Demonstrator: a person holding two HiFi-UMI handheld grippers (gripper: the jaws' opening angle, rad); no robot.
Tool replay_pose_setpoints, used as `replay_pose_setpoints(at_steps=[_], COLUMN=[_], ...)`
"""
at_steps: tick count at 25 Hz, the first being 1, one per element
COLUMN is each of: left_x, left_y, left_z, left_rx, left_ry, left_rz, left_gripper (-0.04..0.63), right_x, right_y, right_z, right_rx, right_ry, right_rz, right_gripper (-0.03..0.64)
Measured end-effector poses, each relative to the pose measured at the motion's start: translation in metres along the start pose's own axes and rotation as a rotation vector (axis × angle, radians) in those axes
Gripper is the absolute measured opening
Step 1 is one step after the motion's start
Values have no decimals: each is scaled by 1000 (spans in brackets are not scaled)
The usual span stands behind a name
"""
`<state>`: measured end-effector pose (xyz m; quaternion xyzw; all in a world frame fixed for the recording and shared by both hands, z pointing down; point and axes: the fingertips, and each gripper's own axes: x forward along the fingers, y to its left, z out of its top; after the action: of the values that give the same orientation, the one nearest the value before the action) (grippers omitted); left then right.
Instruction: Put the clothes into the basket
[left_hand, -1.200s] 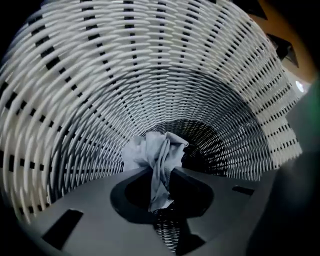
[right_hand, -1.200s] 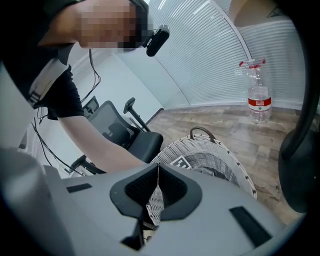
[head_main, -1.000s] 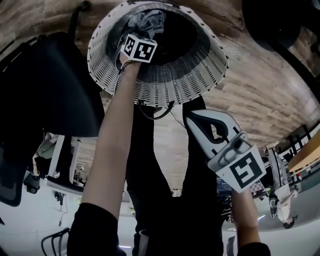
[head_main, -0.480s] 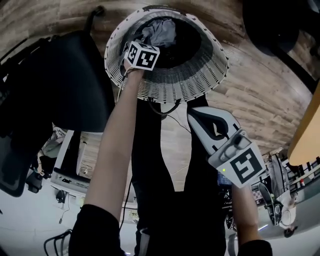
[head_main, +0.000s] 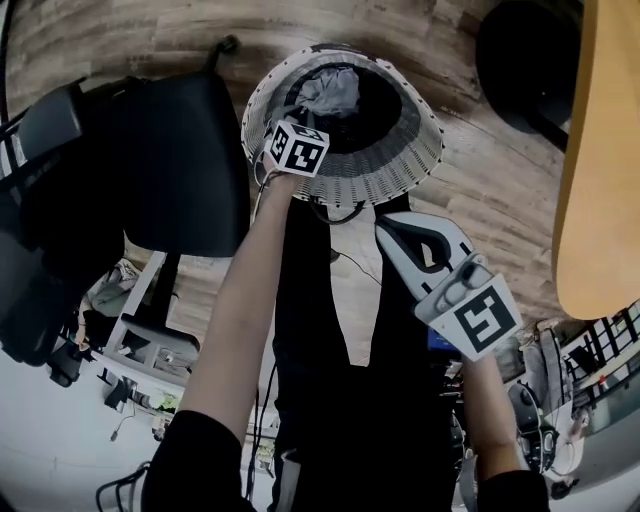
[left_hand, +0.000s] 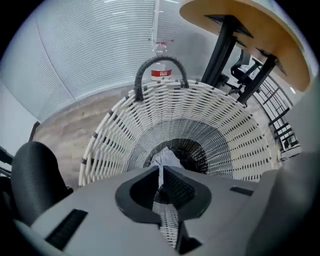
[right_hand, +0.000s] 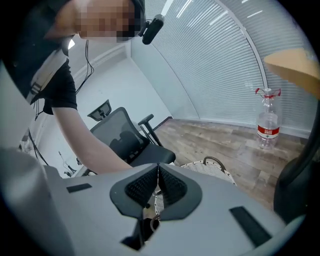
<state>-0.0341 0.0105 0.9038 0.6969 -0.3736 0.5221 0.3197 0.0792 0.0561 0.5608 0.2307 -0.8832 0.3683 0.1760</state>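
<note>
A white wicker basket with a dark handle stands on the wood floor. Grey clothes lie crumpled at its bottom. My left gripper hangs over the basket's near rim and points steeply down into it. Its jaws have just been closing; they now meet with nothing between them, well above the clothes. My right gripper is lower right in the head view, in front of the person's dark trousers. It is shut and empty, with the basket's rim beyond it.
A black office chair stands close to the basket's left. A round wooden table on black legs is at the right. A plastic water bottle stands on the floor behind the basket.
Both grippers have risen. The left one has come up from inside the basket to above its rim, and the basket looks smaller and farther. The grey clothes stay in it.
</note>
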Motion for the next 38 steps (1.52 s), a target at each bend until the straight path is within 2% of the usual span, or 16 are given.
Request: replay_pose_setpoints(at_steps=[4,18,22,26,31,38], left_x=[-41,-165,-205,-250,-309,-414], left_y=[-11,-31,-47,-63,-73,-67], left_z=[5,10,9,7,24,57], left_rx=[-9,39,28,37,36,-88], left_ry=[-15,-39,-48,-62,-176,-421], left_rz=[-20,-33,-64,-104,-134,-199], left_gripper=[35,12,12,12,12,12], right_x=[-14,-64,-90,-107,-118,-118], right_y=[18,72,80,83,98,133], right_z=[21,84,93,100,117,143], right_rx=[-35,-151,-186,-174,-182,-223], right_ry=[-17,-72,-54,-41,-66,-114], right_rz=[11,-4,-12,-39,-51,-46], right_gripper=[17,17,17,17,17,17])
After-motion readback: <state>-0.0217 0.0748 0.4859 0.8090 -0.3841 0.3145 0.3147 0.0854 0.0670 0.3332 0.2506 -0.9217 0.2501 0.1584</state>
